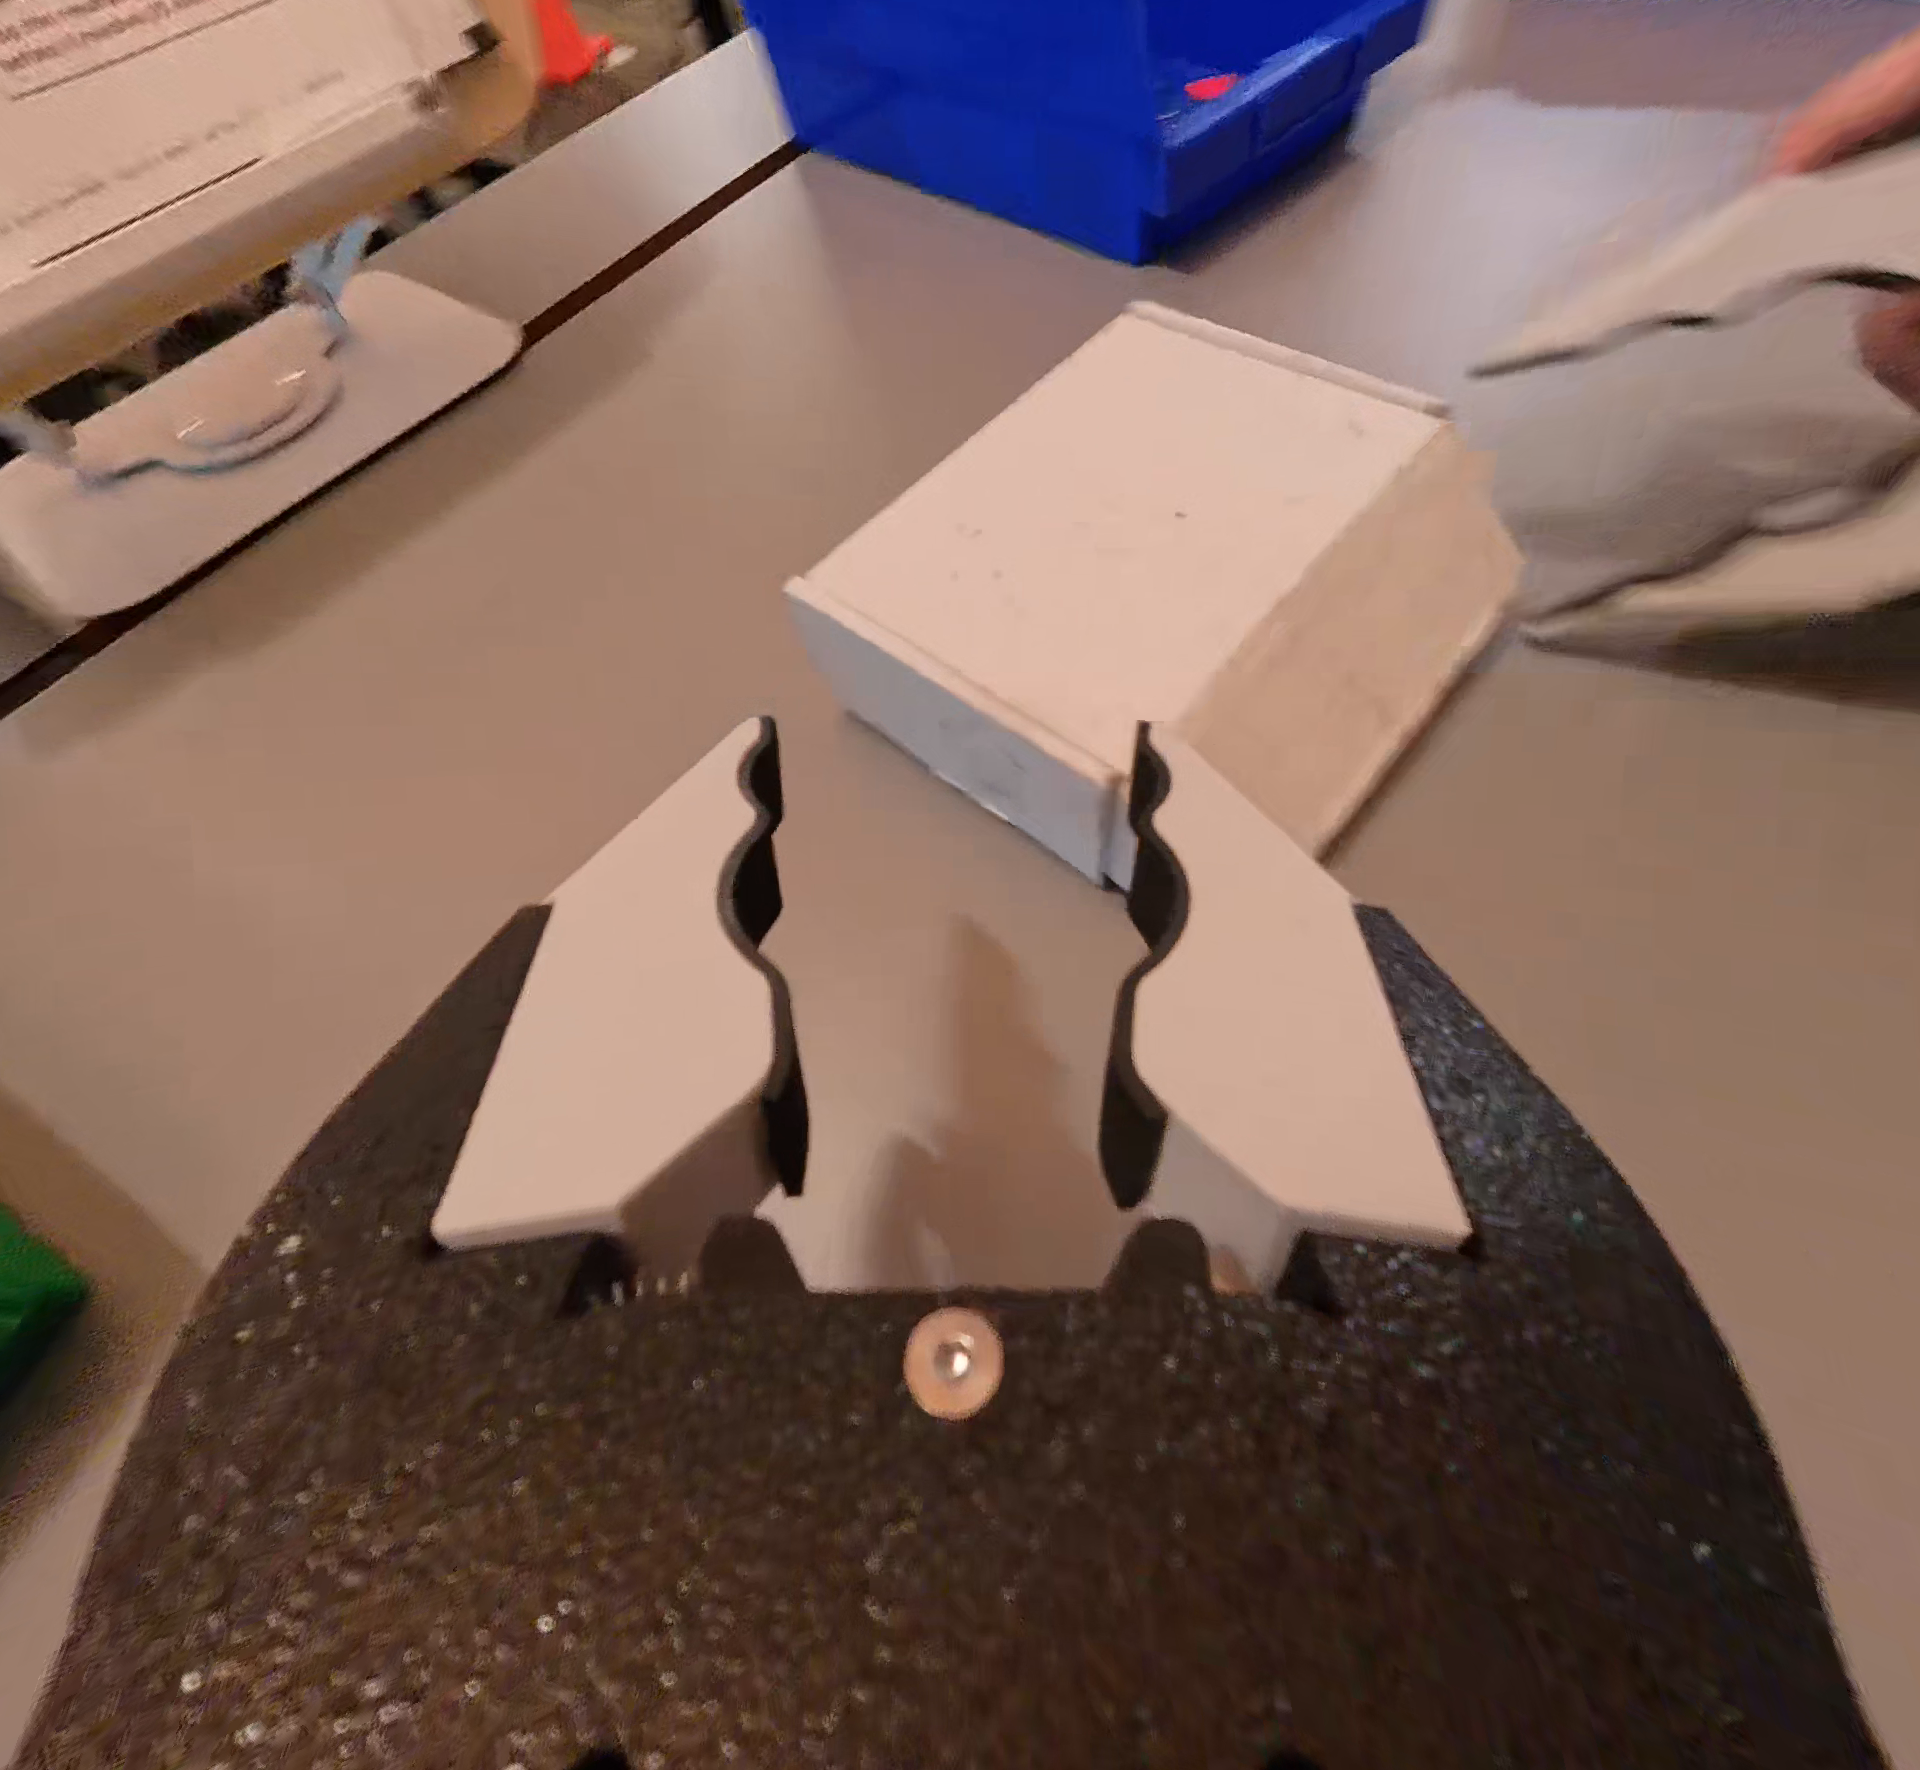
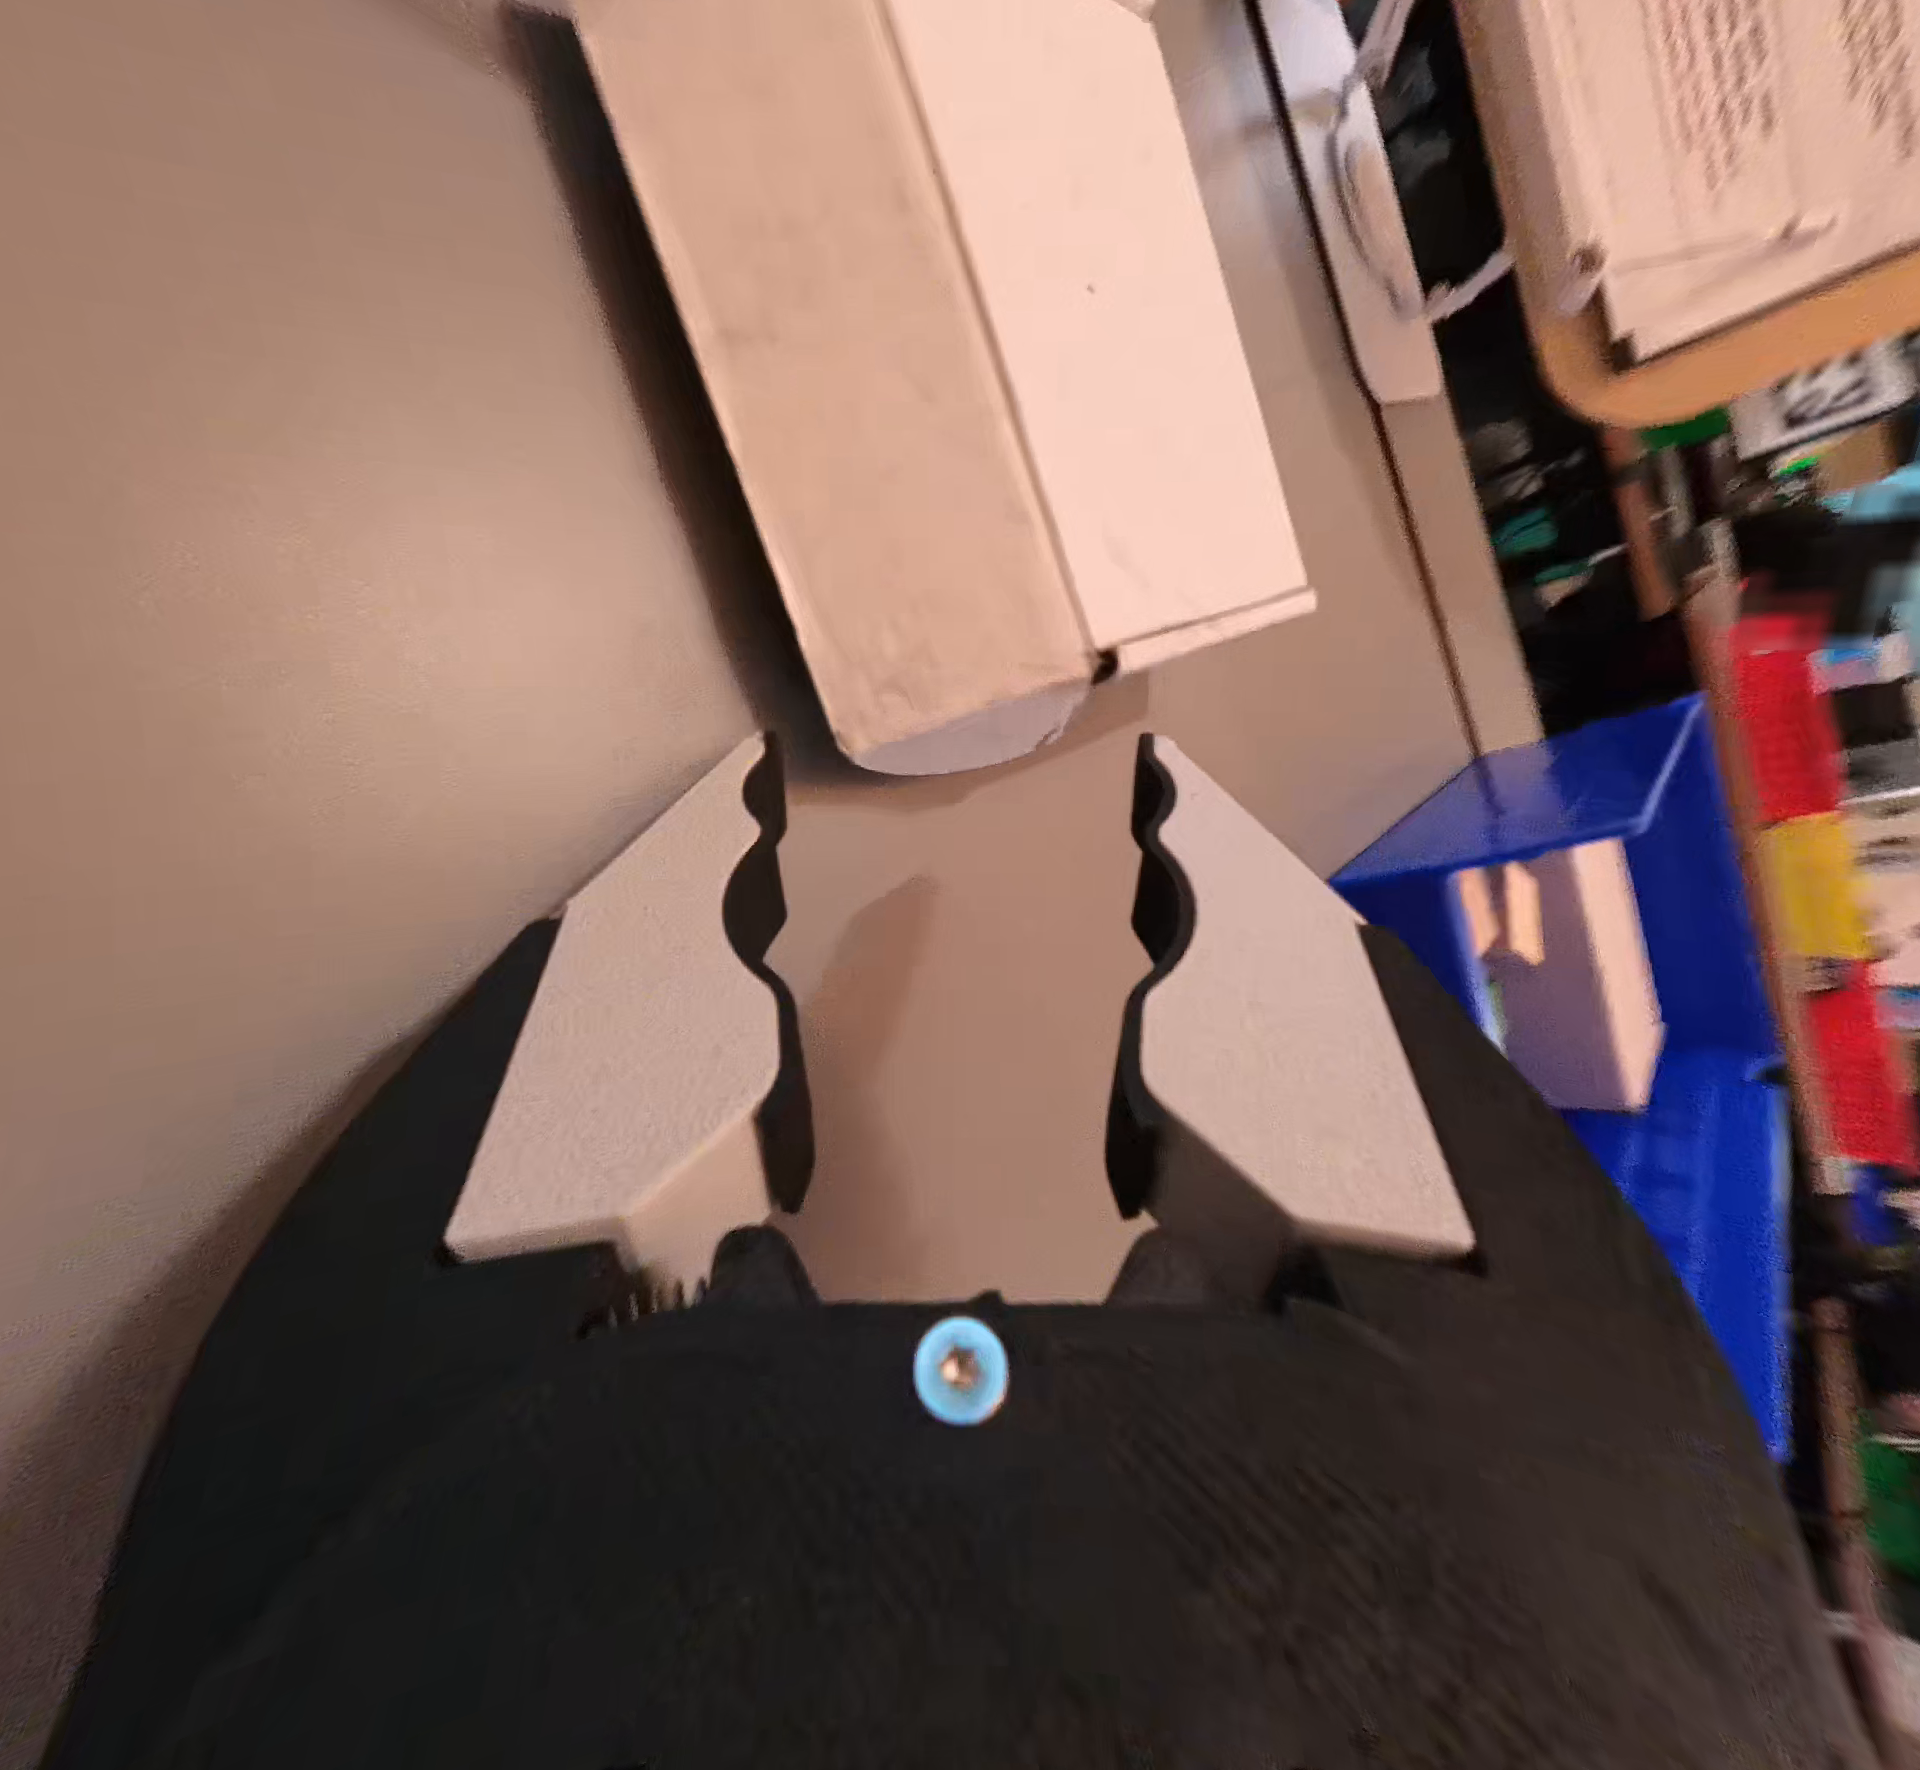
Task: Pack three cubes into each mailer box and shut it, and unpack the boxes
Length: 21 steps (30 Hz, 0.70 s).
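Left wrist view: left gripper (image 1: 954,764) released, empty, over desk (image 1: 416,733); shut white mailer box (image 1: 1132,577) at 12 o'clock, blue bin (image 1: 1039,120) beyond. Right wrist view: right gripper (image 2: 954,775) released, empty; mailer box (image 2: 935,318) at 12 o'clock.

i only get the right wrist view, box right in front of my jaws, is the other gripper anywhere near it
Observer: Yes. The left gripper has its jaws open just short of the white box, at a near corner.
Operator: anything else by the box i cant see
Observer: A second white box, blurred, lies to its right with someone's hand on it.
Operator: whats in the blue bin, i only see a white box in it
Observer: The left wrist view also shows something small and red low in the blue bin.
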Motion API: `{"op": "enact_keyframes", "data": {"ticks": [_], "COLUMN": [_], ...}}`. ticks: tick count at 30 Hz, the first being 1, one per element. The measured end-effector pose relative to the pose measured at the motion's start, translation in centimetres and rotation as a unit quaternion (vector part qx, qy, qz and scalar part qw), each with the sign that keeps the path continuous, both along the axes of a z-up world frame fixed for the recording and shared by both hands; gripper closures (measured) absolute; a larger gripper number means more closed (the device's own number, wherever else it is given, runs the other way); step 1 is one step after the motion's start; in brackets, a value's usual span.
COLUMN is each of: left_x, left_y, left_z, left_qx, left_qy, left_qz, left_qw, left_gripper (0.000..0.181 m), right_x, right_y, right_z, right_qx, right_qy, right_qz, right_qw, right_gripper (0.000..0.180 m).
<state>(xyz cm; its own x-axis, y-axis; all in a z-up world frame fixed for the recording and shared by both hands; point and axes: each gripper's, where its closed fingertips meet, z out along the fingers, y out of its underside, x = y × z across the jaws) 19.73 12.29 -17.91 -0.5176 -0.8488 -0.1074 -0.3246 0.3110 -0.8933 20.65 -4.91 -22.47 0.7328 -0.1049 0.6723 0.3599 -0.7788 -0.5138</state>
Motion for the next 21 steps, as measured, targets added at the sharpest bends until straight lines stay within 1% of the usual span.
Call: {"op": "enact_keyframes", "data": {"ticks": [2, 3, 4, 5, 6, 8, 10, 13, 15, 16, 19, 21], "left_x": [2.0, 2.9, 3.7, 4.5, 5.2, 6.4, 6.6, 6.9, 6.9, 6.9, 6.9, 6.9], "left_y": [0.7, 0.1, -0.6, -1.2, -1.7, -2.2, -3.3, -3.0, -2.9, -2.8, -2.8, -2.8], "left_z": [0.9, 1.6, 2.1, 2.1, 1.8, 0.8, -0.4, -2.4, -2.4, -2.4, -2.5, -2.5], "left_qx": [0.005, -0.001, 0.002, 0.022, 0.056, 0.120, 0.123, 0.132, 0.120, 0.106, 0.062, 0.054], "left_qy": [0.003, -0.007, -0.015, -0.020, -0.022, -0.023, -0.003, 0.020, 0.009, 0.011, 0.034, 0.041], "left_qz": [0.039, 0.037, 0.029, 0.021, 0.009, -0.001, -0.023, -0.012, -0.007, -0.001, 0.010, 0.015], "left_qw": [0.999, 0.999, 0.999, 0.999, 0.998, 0.992, 0.992, 0.991, 0.993, 0.994, 0.997, 0.998], "left_gripper": [0.129, 0.138, 0.152, 0.164, 0.179, 0.181, 0.181, 0.181, 0.181, 0.181, 0.181, 0.181], "right_x": [-0.5, -0.6, -0.5, -0.2, 0.1, 0.5, 1.0, 1.4, 1.5, 1.5, 1.4, 1.2], "right_y": [0.5, 0.6, 0.5, 0.4, 0.4, 0.7, 0.6, 0.3, 0.4, 0.4, 0.1, 0.0], "right_z": [0.3, 0.3, -0.1, -0.4, -0.5, -0.5, -0.7, -0.7, -0.6, -0.7, -0.8, -0.7], "right_qx": [0.000, -0.004, -0.020, -0.032, -0.037, -0.031, -0.032, -0.029, -0.021, -0.020, -0.025, -0.015], "right_qy": [-0.054, -0.075, -0.090, -0.108, -0.122, -0.143, -0.146, -0.151, -0.151, -0.146, -0.136, -0.118], "right_qz": [0.012, 0.009, 0.003, -0.005, -0.010, -0.021, -0.040, -0.066, -0.071, -0.075, -0.084, -0.086], "right_qw": [0.998, 0.997, 0.996, 0.994, 0.992, 0.989, 0.988, 0.986, 0.986, 0.986, 0.987, 0.989], "right_gripper": [0.113, 0.116, 0.117, 0.127, 0.132, 0.132, 0.139, 0.139, 0.144, 0.150, 0.157, 0.160]}}
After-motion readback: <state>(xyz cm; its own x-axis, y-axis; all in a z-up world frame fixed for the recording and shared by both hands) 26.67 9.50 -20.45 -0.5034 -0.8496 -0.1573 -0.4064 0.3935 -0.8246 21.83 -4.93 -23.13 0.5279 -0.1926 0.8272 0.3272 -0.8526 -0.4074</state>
